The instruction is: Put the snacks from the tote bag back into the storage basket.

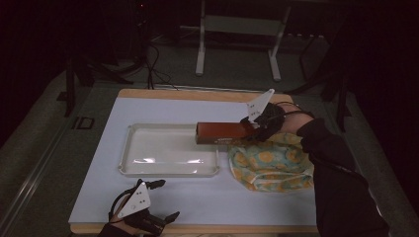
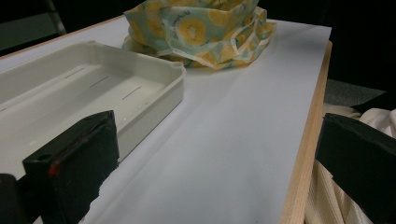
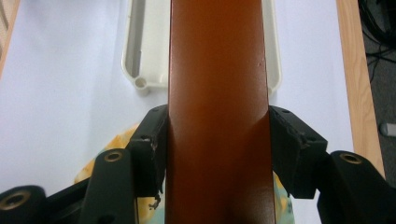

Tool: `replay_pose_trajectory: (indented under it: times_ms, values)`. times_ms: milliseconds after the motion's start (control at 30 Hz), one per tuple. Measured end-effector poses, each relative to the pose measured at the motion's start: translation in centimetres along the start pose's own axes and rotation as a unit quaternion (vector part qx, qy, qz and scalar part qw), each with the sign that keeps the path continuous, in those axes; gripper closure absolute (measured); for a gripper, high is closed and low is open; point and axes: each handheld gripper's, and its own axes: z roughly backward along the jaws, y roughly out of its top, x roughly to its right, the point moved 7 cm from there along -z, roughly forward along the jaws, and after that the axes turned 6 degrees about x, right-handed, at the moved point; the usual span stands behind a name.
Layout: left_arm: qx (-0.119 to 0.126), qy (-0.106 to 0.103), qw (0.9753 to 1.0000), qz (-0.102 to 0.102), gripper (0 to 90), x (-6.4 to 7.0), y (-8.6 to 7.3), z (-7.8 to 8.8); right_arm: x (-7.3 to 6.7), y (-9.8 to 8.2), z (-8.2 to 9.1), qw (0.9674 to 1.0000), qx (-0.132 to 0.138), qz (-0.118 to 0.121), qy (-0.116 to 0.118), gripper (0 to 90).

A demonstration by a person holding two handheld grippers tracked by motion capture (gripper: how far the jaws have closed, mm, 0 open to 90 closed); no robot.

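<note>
Item 1: brown box (image 1: 223, 133). Long, narrow, rust-brown carton, held level above the bench (image 1: 197, 197). In the high view it sits just right of centre, its free end reaching toward 9 o'clock over the right rim of the white tray (image 1: 168, 170); its other end is in the right claw (image 1: 254, 129) at 3 o'clock of the tray. In the right gripper view the box (image 3: 217, 93) runs straight up the middle toward 12 o'clock, with the tray (image 3: 275, 70) beyond it.

Handling, as judged: flat, smooth faces that look a little slick; walls seem stiff, as they show no denting under the pads. Probably light, since it stays level when held by one end. Best taken across the two long side faces, as now; a hold nearer the middle would curb drooping.

Item 2: right claw. Pinching the box, one black pad flat on each side face.

Item 3: left claw (image 1: 160, 200). Spread wide, nothing between its pads, at 7 o'clock near the bench's front edge, apart from the tray. In its own view the claw (image 2: 210, 158) frames bare bench.

Item 4: white tray. Shallow, rectangular, nothing lying in it, mid-bench.

Item 5: patterned cloth (image 1: 272, 165). Soft, bunched yellow-and-teal fabric at 4 o'clock of the tray, beneath the right hand; seen at 12 o'clock in the left gripper view (image 2: 201, 32).
</note>
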Motion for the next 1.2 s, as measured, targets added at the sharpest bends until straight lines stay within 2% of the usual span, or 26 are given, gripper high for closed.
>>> replay_pose_trajectory:
  times_ms: [333,367,700,900,1200]
  values:
    - [-0.002,-0.003,1.0000,-0.001,0.0,0.1,0.0,0.0,-0.2,2.2,-2.1,0.9996,0.011,0.021,0.016,43.2]
    - [0.002,-0.003,1.0000,0.001,0.0,0.0,0.0,0.0,-0.3,2.9,-2.8,0.9994,0.016,0.025,0.019,43.1]
    - [0.000,-0.003,1.0000,0.000,0.0,0.0,0.0,0.0,-0.5,4.5,-5.1,0.9986,0.016,0.038,0.032,43.1]
    - [0.002,-0.005,1.0000,0.000,0.0,0.1,0.0,0.0,-0.4,6.3,-6.4,0.9978,0.034,0.045,0.035,43.1]
    - [0.003,-0.007,1.0000,0.000,0.0,0.2,0.0,0.1,-0.2,6.5,-8.9,0.9976,0.038,0.044,0.039,43.1]
